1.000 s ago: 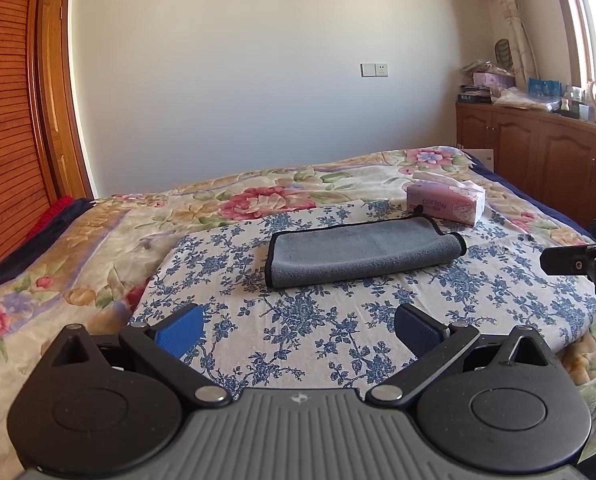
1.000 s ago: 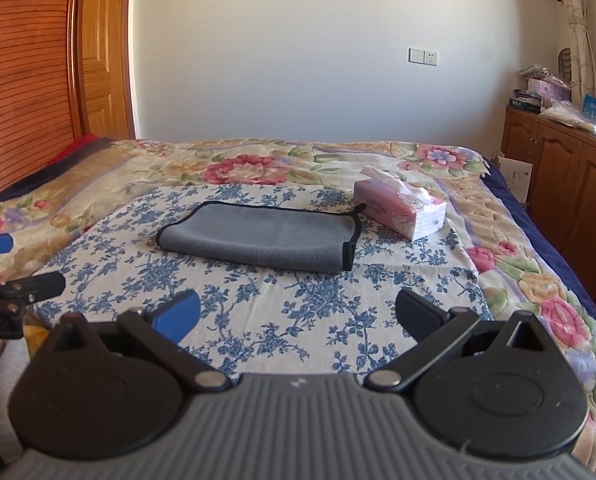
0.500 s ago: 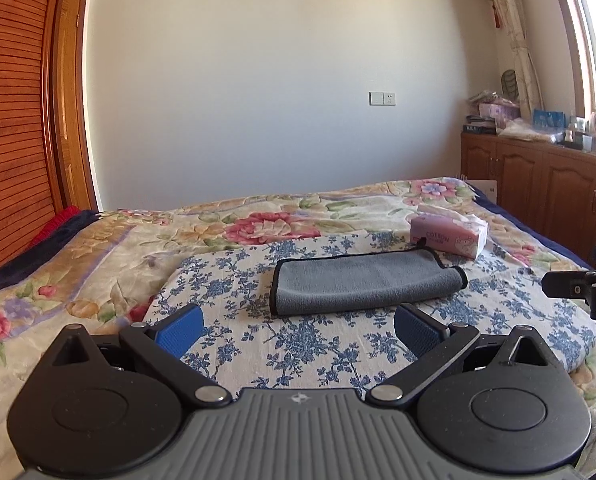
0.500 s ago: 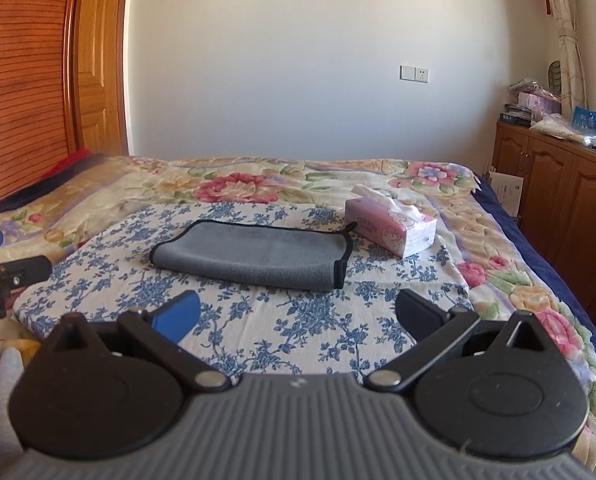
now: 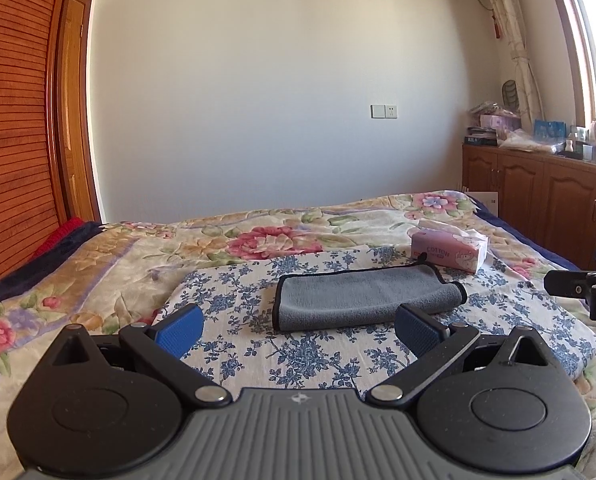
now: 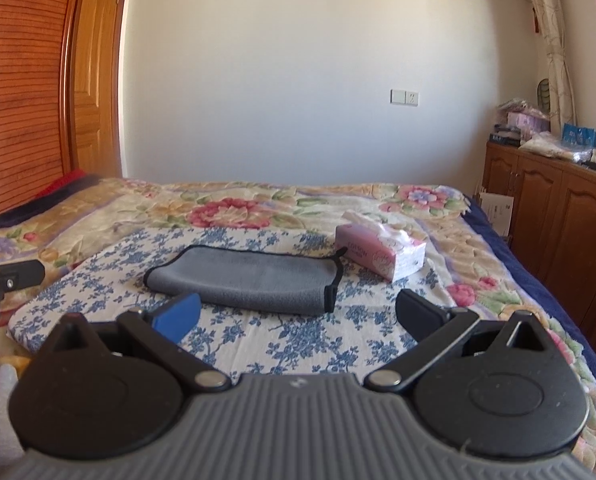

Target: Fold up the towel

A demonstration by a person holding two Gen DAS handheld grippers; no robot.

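Observation:
A grey towel [image 5: 362,296] with black trim lies folded flat on a blue-flowered cloth [image 5: 306,356] on the bed; it also shows in the right wrist view [image 6: 249,280]. My left gripper [image 5: 298,330] is open and empty, held back from the towel's near edge. My right gripper [image 6: 295,314] is open and empty, also short of the towel. The right gripper's finger shows at the right edge of the left wrist view [image 5: 578,286]. The left gripper's finger shows at the left edge of the right wrist view [image 6: 9,278].
A pink tissue box [image 5: 450,250] sits just beyond the towel's right end, also in the right wrist view [image 6: 380,254]. A floral quilt [image 5: 257,232] covers the bed. Wooden cabinets [image 5: 538,200] with clutter stand at the right, a wooden wardrobe [image 5: 13,120] at the left.
Both grippers have tilted upward and drawn back, so the towel sits lower in each view and more wall shows. The towel has not moved. Both stay open.

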